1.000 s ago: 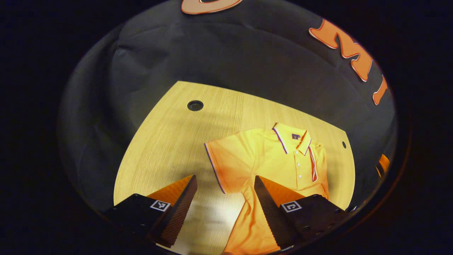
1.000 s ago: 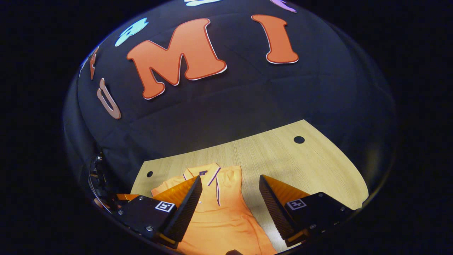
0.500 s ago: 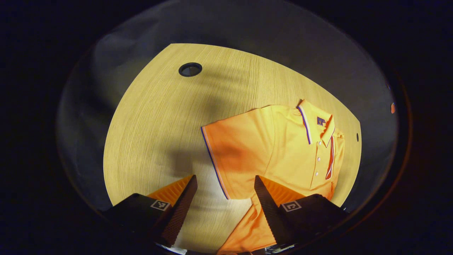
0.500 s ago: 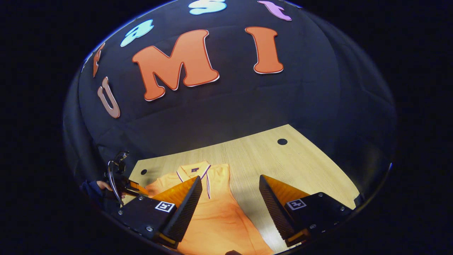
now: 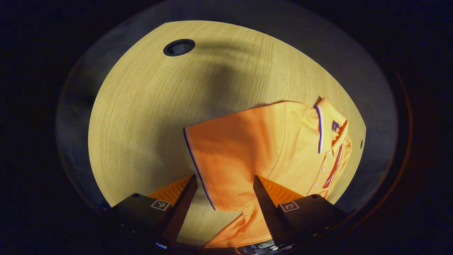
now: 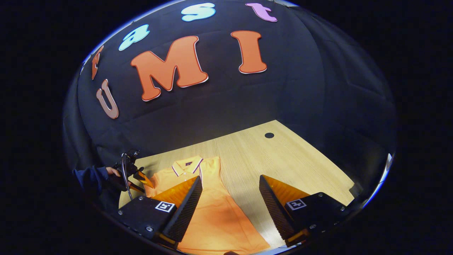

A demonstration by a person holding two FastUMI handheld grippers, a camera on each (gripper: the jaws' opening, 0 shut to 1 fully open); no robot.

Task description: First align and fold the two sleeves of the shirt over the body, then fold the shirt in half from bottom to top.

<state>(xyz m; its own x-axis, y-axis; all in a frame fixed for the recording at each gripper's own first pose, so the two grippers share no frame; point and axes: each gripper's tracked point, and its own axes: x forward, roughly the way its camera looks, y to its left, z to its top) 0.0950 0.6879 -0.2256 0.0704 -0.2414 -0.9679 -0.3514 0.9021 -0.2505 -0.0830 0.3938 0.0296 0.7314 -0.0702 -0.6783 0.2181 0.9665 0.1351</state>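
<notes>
An orange polo shirt (image 5: 283, 148) lies flat on the wooden table (image 5: 148, 117), collar (image 5: 327, 125) at the right. Its sleeve (image 5: 219, 156), edged with a blue and white stripe, spreads out to the left. My left gripper (image 5: 224, 182) is open just above that sleeve, the cuff edge lying between its fingers. In the right gripper view the shirt (image 6: 216, 219) stretches away with its collar (image 6: 187, 165) at the far end. My right gripper (image 6: 230, 184) hangs open over the shirt's near part. At the far left a hand holds the left gripper (image 6: 136, 175).
The table has a round cable hole (image 5: 178, 47) at the far left corner in the left gripper view, and another hole (image 6: 269, 135) in the right gripper view. Bare wood (image 6: 283, 163) lies right of the shirt. Black cloth wall (image 6: 226, 99) backs the table.
My left gripper has tilted down and moved closer to the sleeve, whose cuff now sits between its fingers. My right gripper has drifted a little, and the other hand came into its view.
</notes>
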